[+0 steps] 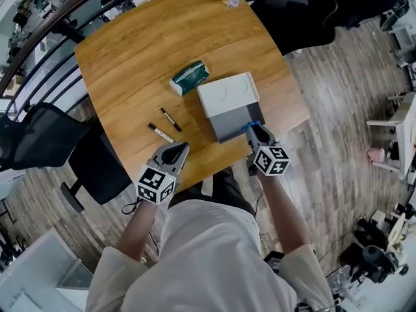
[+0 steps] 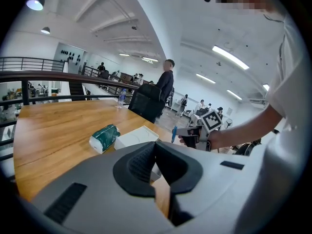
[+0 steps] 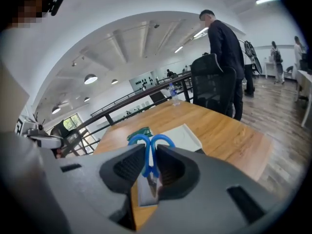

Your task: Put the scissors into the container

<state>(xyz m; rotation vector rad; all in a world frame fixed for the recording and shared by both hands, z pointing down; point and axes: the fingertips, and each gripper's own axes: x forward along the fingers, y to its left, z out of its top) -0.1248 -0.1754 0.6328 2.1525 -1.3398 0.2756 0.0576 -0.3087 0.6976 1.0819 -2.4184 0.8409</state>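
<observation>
We grip the scissors [image 3: 150, 151] in our right gripper [image 3: 148, 164], blue handles pointing far along the jaws toward the container [image 1: 235, 119], which lies just beyond and slightly left, while our left gripper [image 1: 176, 152], closed on nothing, hangs farther off at the table's [image 1: 130, 51] near edge

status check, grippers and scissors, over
Left gripper shut, empty. Right gripper shut on scissors, at container's near edge. Nothing seen blocking.
</observation>
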